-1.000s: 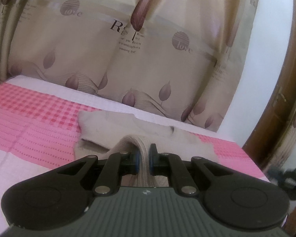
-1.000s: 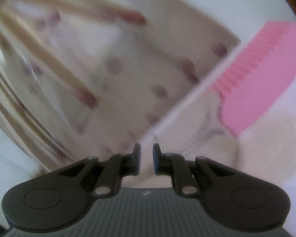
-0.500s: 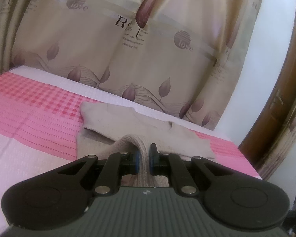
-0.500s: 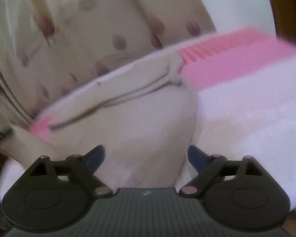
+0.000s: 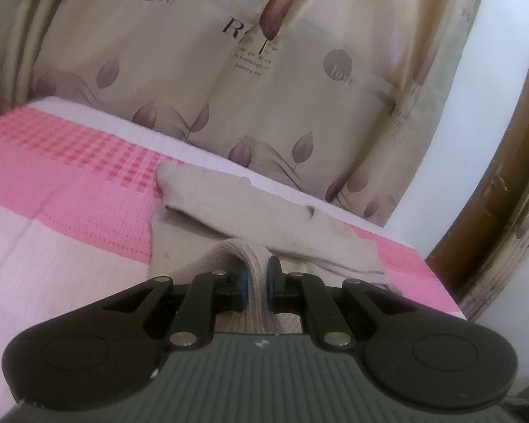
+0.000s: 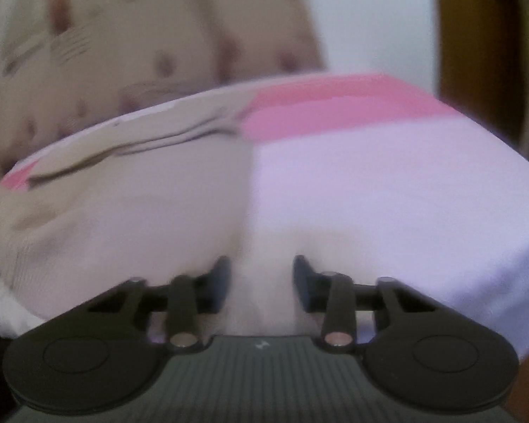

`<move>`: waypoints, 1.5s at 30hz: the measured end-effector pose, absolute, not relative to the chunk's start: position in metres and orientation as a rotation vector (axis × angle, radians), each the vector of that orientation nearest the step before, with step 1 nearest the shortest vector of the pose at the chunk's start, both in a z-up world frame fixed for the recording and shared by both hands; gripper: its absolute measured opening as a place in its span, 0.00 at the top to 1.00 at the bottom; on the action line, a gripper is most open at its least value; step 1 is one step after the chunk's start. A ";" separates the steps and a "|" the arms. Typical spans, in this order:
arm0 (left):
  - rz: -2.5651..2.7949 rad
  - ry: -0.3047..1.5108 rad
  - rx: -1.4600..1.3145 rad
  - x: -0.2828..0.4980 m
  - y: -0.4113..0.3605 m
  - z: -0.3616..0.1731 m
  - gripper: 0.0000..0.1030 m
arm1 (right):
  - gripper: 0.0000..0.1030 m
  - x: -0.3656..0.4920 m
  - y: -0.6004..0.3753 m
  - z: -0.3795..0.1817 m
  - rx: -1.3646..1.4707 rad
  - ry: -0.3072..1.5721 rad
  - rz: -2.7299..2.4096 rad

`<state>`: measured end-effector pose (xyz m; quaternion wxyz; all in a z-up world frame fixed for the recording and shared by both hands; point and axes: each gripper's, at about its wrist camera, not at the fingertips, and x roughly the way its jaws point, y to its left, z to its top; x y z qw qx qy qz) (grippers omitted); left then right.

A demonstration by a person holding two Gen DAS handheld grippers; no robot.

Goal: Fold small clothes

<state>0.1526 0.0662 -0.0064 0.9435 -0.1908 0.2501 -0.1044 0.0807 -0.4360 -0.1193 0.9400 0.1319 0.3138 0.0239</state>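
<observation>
**Mara:** So where does the beige knitted garment (image 5: 250, 211) lie?

**Teo:** Flat on the bed with the pink-and-white checked cover (image 5: 70, 183), toward its far edge and right-hand corner, close under the beige leaf-printed curtain (image 5: 229, 70). One ribbed band of it rises off the cover toward the near edge.

**Mara:** Who has that band?

**Teo:** The left gripper (image 5: 256, 283). Its jaws are almost together, the blue pads pinching the ribbed band (image 5: 254, 264) between them, so the cloth tents up from the flat part.

**Mara:** And the right gripper (image 6: 261, 275)?

**Teo:** Its jaws have just been closing and stand partly apart. That view is blurred; pale cloth shows between the fingers, but I cannot tell whether the pads press on it, or whether it is garment or bed cover.

**Mara:** How will the garment handle?

**Teo:** I judge it light, soft and limp. It sags wherever it is unsupported and will stretch if pulled hard. The thick ribbed edge is the best hold, since it bunches firmly. A matching pinch on the same edge nearer the right corner should let the fold travel evenly.
</observation>
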 end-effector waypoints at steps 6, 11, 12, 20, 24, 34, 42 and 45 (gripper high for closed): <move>-0.200 0.542 -0.389 0.147 0.070 -0.019 0.89 | 0.33 0.071 -0.484 -0.128 0.695 0.569 0.200; -0.181 0.578 -0.416 0.148 0.078 -0.028 0.89 | 0.33 0.093 -0.451 -0.128 0.600 0.596 0.280; -0.181 0.582 -0.420 0.148 0.079 -0.029 0.89 | 0.34 0.098 -0.442 -0.131 0.563 0.618 0.292; -0.192 0.614 -0.420 0.146 0.083 -0.042 0.89 | 0.90 0.102 -0.415 -0.139 0.515 0.639 0.378; -0.203 0.646 -0.454 0.147 0.088 -0.054 0.89 | 0.90 0.104 -0.429 -0.145 0.699 0.642 0.429; -0.236 0.707 -0.451 0.150 0.098 -0.074 0.19 | 0.86 0.120 -0.434 -0.151 0.759 0.706 0.463; -0.340 0.802 -0.450 0.168 0.088 -0.084 0.91 | 0.86 0.127 -0.421 -0.150 0.712 0.719 0.503; -0.368 0.736 -0.514 0.159 0.087 -0.080 0.91 | 0.89 0.129 -0.419 -0.150 0.773 0.698 0.565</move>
